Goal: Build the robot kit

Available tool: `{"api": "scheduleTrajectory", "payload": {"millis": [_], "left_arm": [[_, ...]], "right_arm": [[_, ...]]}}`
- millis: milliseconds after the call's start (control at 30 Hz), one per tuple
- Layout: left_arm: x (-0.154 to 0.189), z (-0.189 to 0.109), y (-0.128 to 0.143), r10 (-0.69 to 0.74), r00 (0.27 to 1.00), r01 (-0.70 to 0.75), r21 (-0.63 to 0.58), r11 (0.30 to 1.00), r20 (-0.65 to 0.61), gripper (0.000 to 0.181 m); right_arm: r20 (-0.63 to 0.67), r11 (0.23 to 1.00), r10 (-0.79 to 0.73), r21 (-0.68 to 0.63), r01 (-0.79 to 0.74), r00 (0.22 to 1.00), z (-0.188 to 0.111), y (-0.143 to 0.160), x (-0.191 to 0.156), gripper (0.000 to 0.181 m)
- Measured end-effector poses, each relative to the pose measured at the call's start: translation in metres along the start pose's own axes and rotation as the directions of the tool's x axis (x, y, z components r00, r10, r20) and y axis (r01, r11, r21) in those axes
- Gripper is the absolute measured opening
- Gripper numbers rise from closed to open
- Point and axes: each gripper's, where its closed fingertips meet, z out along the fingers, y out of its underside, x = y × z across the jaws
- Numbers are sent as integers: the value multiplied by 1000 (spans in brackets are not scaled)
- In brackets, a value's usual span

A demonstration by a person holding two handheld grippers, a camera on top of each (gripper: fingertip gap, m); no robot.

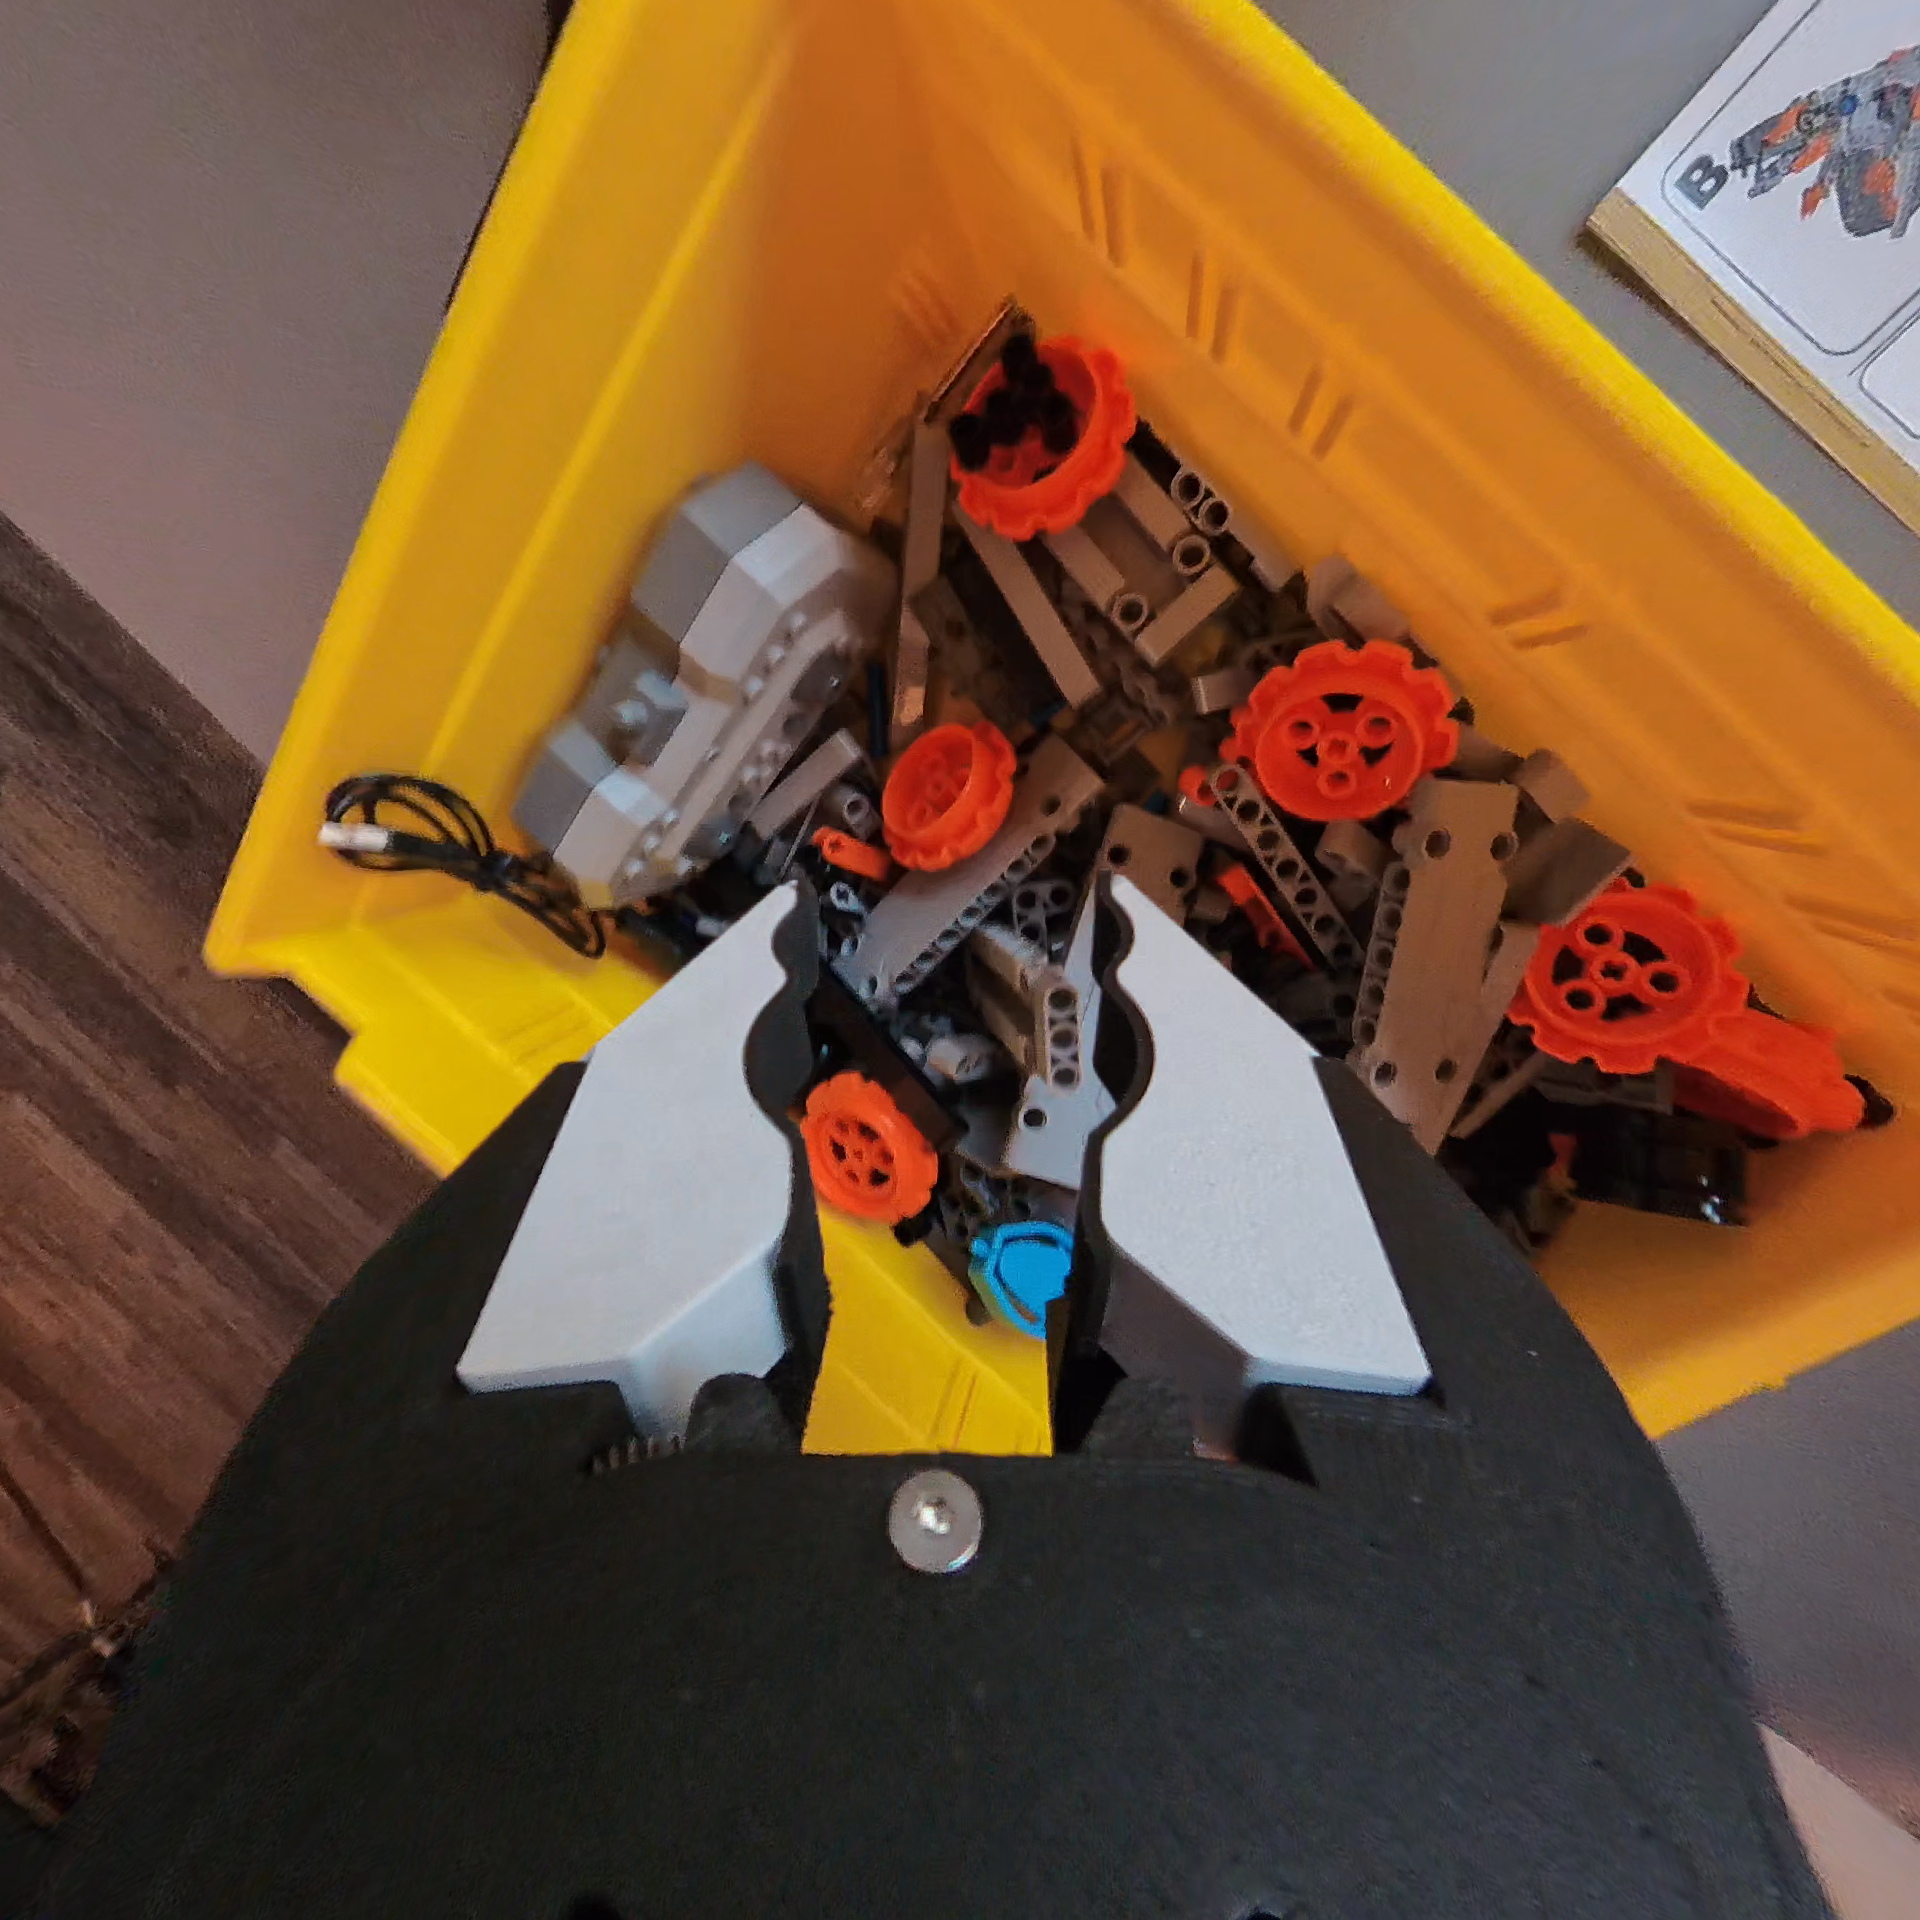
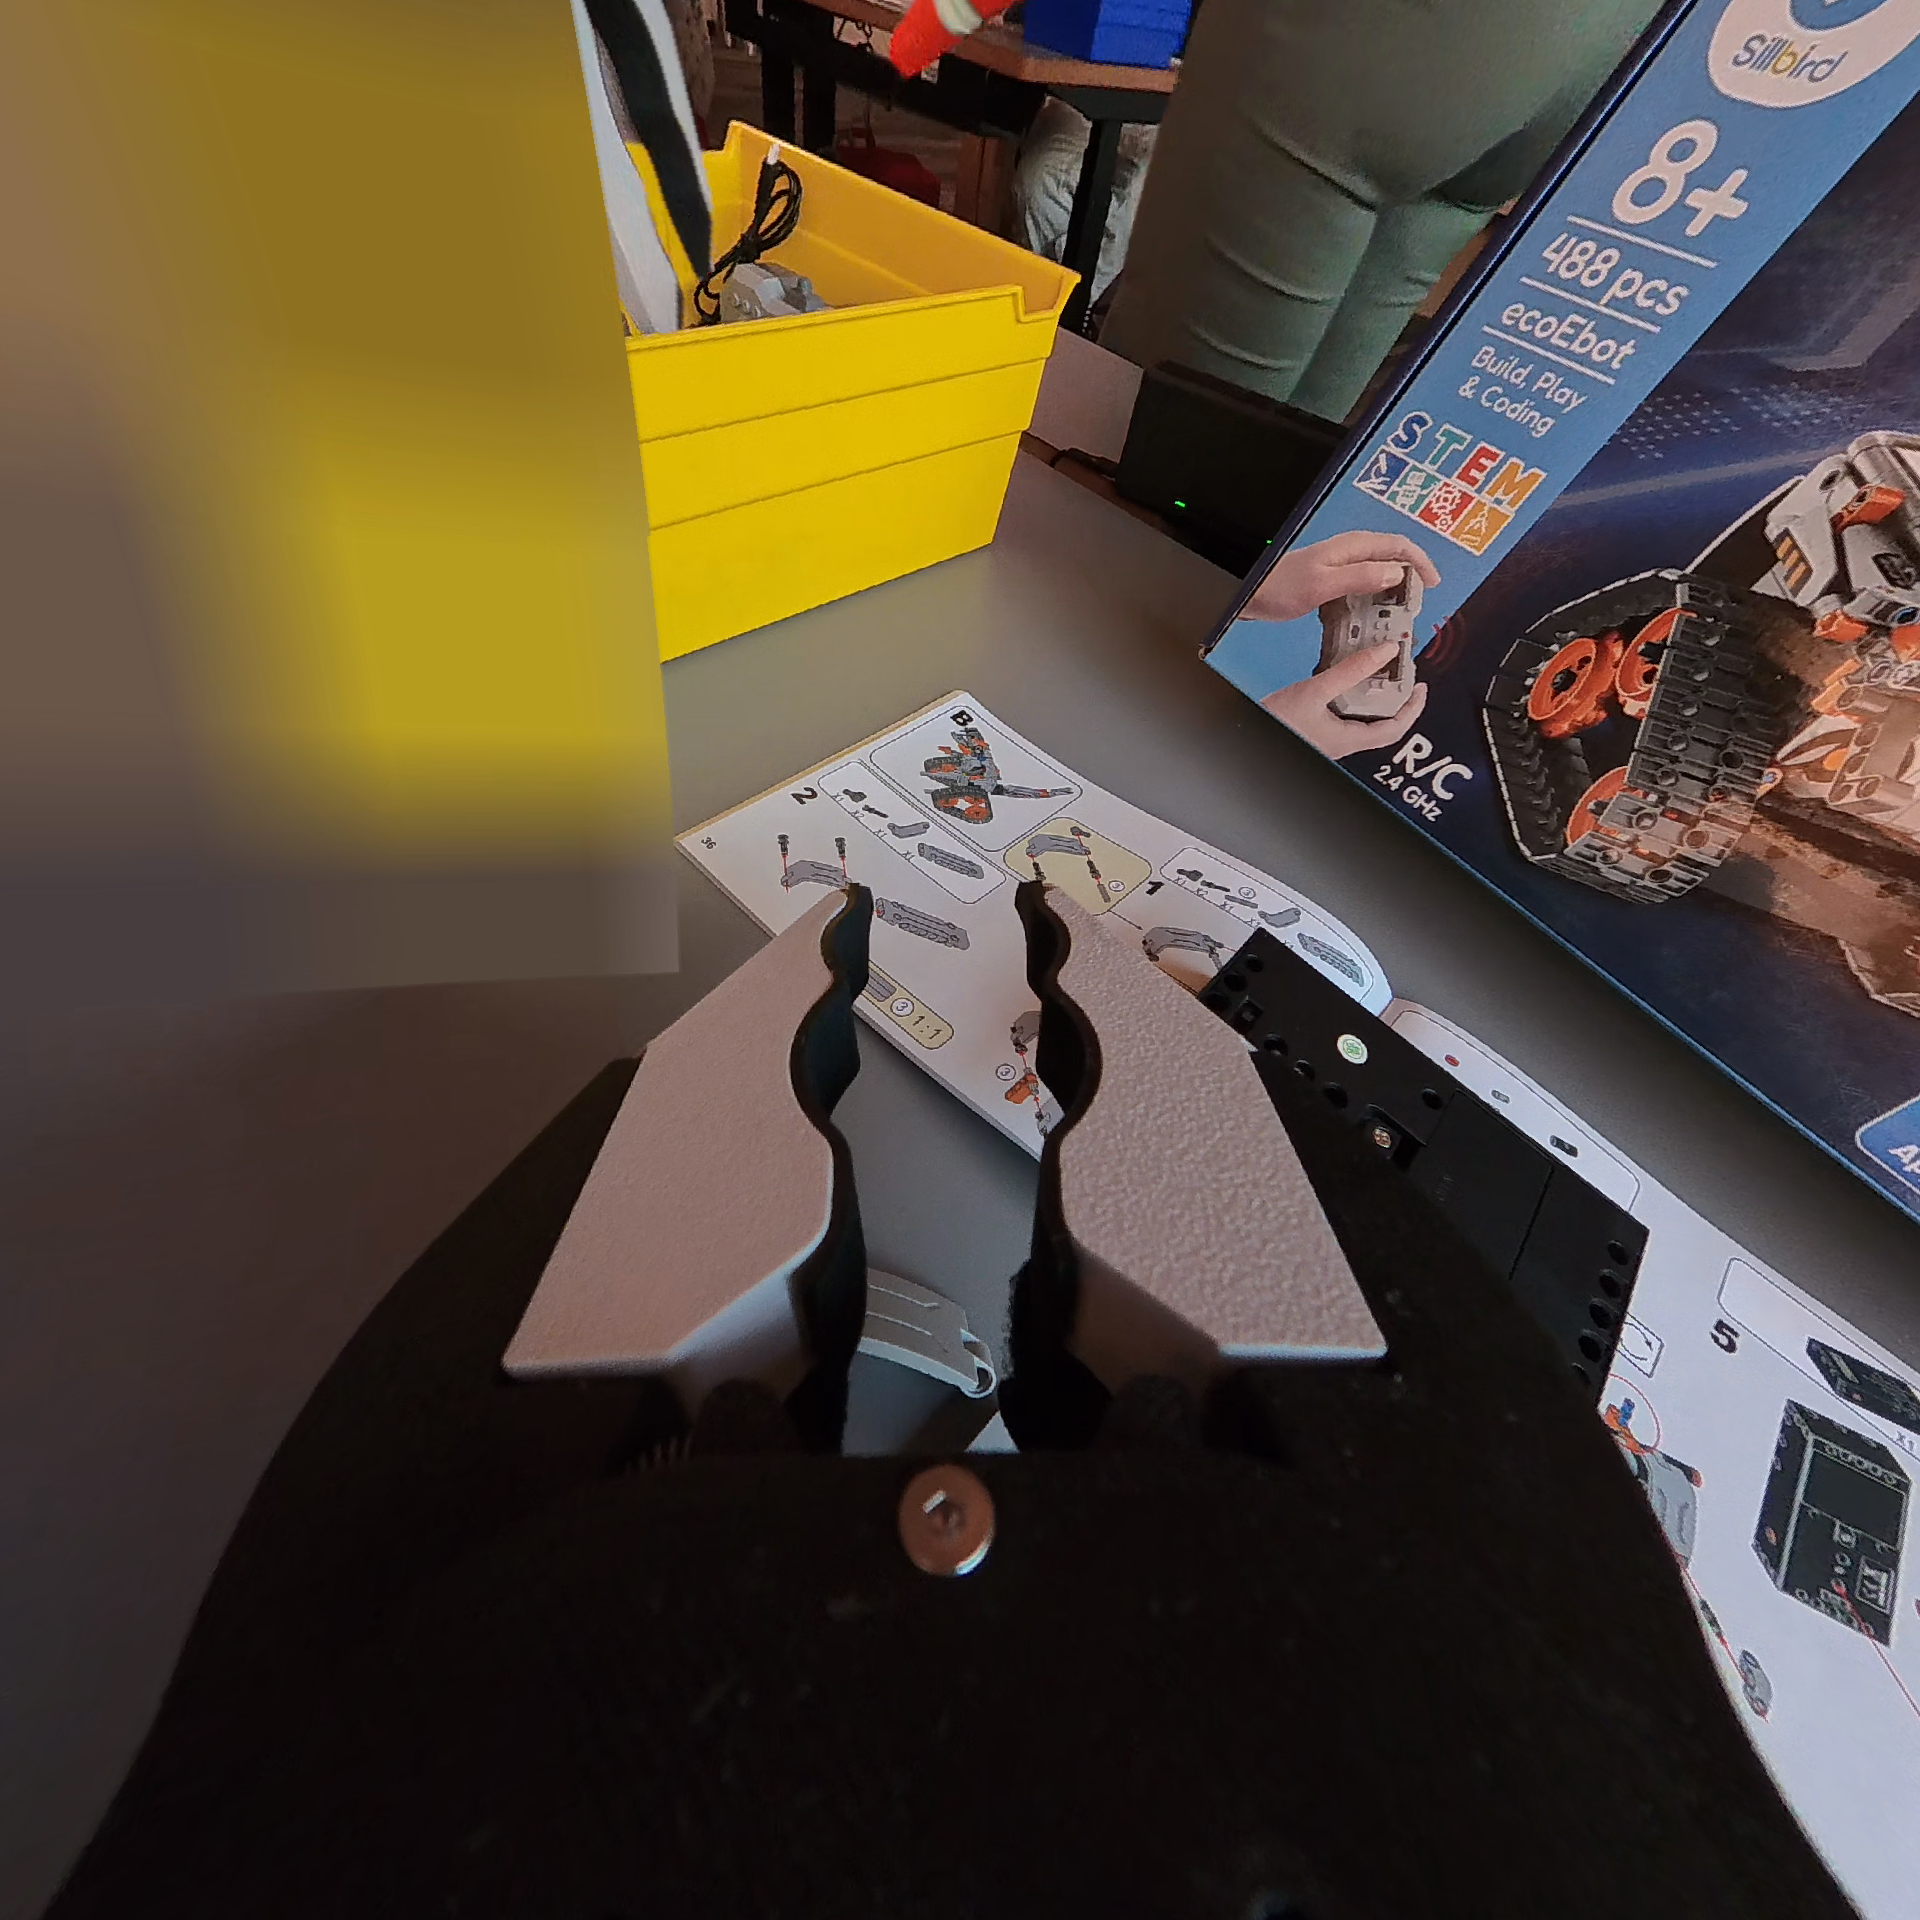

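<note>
A yellow bin (image 1: 644, 260) holds a heap of grey, black and orange building parts. Among them are several orange wheels (image 1: 1340, 727), a large grey motor block (image 1: 707, 675), a small blue piece (image 1: 1023, 1273) and a black cable (image 1: 447, 842) hanging over the rim. My left gripper (image 1: 951, 894) is open and empty, just above the heap, over grey beams (image 1: 1049, 997). My right gripper (image 2: 943, 896) is open and empty above an open instruction booklet (image 2: 935, 821) on the grey table. A black block (image 2: 1423, 1132) lies on the booklet just right of it.
The yellow bin (image 2: 831, 468) stands beyond the right gripper. A tall blue product box (image 2: 1662, 623) stands at the right. A small light grey part (image 2: 914, 1340) lies under the right gripper. A person in green trousers (image 2: 1330, 208) stands behind the table. The booklet's corner (image 1: 1787, 208) lies beside the bin. One gripper's finger ends stand about 30 cm off the other's. Between my left fingertips and the large grey motor block (image 1: 707, 675) there is roughly 5 cm.
</note>
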Motion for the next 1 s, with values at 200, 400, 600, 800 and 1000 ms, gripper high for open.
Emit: {"api": "scheduleTrajectory", "payload": {"millis": [200,400,600,800,1000], "left_arm": [[8,40,-5,119,993,-120,-59,991,-13,67],[6,58,0,120,993,-118,-127,985,6,58],[10,56,4,144,990,-143,-152,978,0,37],[15,41,6,175,984,-176,-137,975,-15,31],[9,17,5,167,985,-164,-91,982,30,26]], "right_arm": [[4,1000,-3,-1,3,1000,0,0,-1,29],[9,1000,1,-3,-1,1000,0,0,-1,29],[11,1000,0,-4,0,1000,0,1,-2,29],[17,1000,2,-8,-2,1000,1,2,-3,29],[21,1000,3,-10,-2,1000,2,2,-4,29]]}}
